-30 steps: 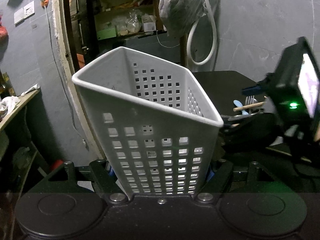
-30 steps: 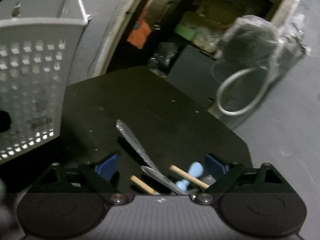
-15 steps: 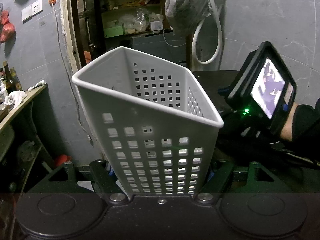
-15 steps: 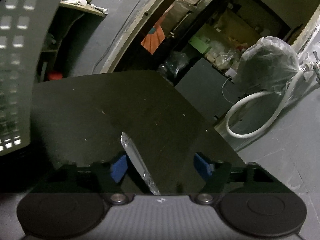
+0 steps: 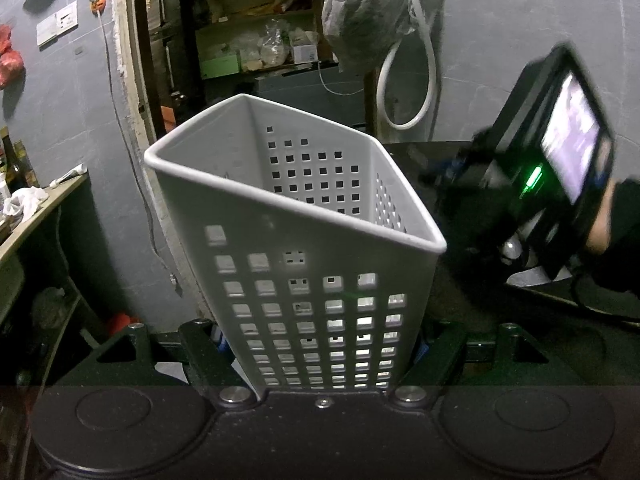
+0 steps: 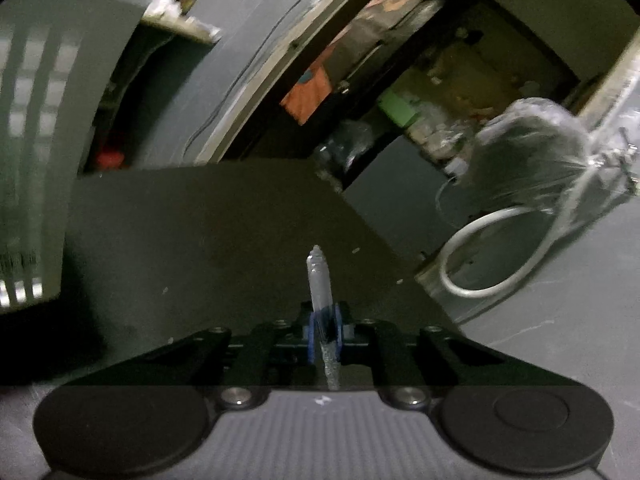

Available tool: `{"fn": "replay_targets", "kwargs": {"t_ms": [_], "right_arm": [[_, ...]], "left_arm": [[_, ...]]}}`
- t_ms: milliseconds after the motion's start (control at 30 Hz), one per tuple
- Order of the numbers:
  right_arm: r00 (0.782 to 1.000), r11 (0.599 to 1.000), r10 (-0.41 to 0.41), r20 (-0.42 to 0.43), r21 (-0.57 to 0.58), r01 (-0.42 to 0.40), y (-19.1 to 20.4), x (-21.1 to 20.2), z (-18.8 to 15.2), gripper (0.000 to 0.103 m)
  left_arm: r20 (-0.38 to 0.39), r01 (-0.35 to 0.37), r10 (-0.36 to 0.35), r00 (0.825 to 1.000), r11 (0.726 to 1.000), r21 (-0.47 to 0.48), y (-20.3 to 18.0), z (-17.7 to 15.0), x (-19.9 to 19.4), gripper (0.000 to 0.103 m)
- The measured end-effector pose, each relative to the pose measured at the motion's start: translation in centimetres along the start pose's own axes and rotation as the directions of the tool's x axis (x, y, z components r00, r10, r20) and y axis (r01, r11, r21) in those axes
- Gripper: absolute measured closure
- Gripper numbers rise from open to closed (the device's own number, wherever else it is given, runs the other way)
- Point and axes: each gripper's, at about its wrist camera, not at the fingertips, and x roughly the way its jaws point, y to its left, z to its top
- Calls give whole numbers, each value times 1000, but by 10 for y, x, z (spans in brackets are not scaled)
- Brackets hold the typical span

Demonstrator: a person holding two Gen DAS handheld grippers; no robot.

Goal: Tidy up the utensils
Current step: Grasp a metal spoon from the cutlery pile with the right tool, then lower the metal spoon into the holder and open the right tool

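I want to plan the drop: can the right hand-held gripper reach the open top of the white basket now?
Probably yes: the basket mouth is open, nothing covers it, and the right hand-held gripper is beside it.

My right gripper (image 6: 324,334) is closing, and its blue pads (image 6: 338,330) already pinch a slim metal utensil (image 6: 319,280) between them. The utensil's shiny, blurred end sticks forward past my fingertips, over the dark table (image 6: 200,232); its other end runs back under my housing. Which kind of utensil it is I cannot tell.

At the far left edge a white perforated holder (image 6: 28,152) stands smeared by motion, its square holes showing as pale streaks. Beyond the table's far corner a white hose (image 6: 480,264) loops against the grey wall, under a plastic-wrapped bundle (image 6: 532,152). An open doorway behind shows cluttered shelves with something orange (image 6: 312,92) and a green box (image 6: 400,108).
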Motion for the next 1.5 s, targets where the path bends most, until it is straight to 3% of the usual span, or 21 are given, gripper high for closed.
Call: {"fn": "replay_targets", "kwargs": {"t_ms": [167,333,500,633,833,1000,1100,1133,1267,1400,1500], "right_arm": [[997,977,-25,76,212,9,-42,-36,11,101],[991,870,-20,133,491,-49,-98,-66,12,102],[973,680,34,226,708,-189,-162,-95,6,102],[928,424,87,363,829,-364,-214,-115,-6,102],[838,189,129,530,816,-546,-243,-130,-6,102],[762,-1,164,627,772,-635,-234,-120,-4,102],[730,-101,187,657,752,-651,-223,-105,-4,102],[732,-103,195,652,756,-646,-218,-99,-2,102],[760,-44,244,602,790,-611,-195,-88,4,102],[799,118,291,527,809,-576,-169,-78,22,101],[829,277,324,456,792,-544,-148,-70,39,101]], "left_arm": [[7,14,-14,1000,1000,12,1,-3,0,26],[16,26,-26,1000,1000,17,4,-6,-1,26],[25,34,-34,999,999,11,6,-8,-3,26],[34,40,-41,999,999,12,7,-10,-4,26],[43,63,-64,997,998,24,6,-13,-9,26],[43,71,-73,996,997,31,7,-14,-11,26],[43,75,-76,996,997,33,7,-14,-12,26],[44,75,-77,996,997,34,8,-14,-12,26],[44,78,-79,996,996,37,7,-14,-12,26],[46,82,-84,995,996,45,7,-14,-11,26],[48,83,-86,995,995,48,7,-15,-11,26]]}}
